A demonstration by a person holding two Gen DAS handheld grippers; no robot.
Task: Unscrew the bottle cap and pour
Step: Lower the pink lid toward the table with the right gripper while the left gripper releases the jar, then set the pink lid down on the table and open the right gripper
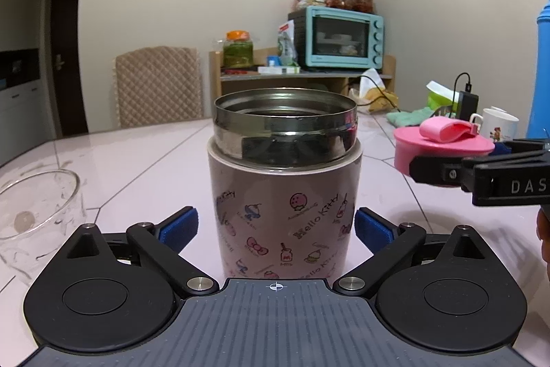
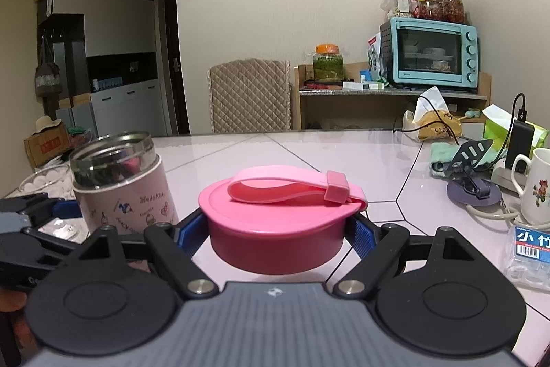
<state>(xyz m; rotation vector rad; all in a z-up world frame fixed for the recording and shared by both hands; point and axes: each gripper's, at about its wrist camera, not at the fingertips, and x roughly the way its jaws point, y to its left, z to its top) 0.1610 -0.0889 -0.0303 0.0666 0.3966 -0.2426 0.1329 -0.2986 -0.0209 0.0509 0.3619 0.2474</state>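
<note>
Between the spread blue pads of the left gripper [image 1: 276, 226], apparently not touching, the uncapped steel-rimmed pink cartoon-print flask [image 1: 285, 181] stands upright on the counter [image 1: 137, 157], while the right gripper [image 2: 276, 229] clamps its pink strap-handled lid [image 2: 278, 215] alongside.

Bare tabletop [image 2: 337, 147] beyond flask [image 1: 285, 195]; glass bowl [image 1: 37, 205] crowds left.
</note>
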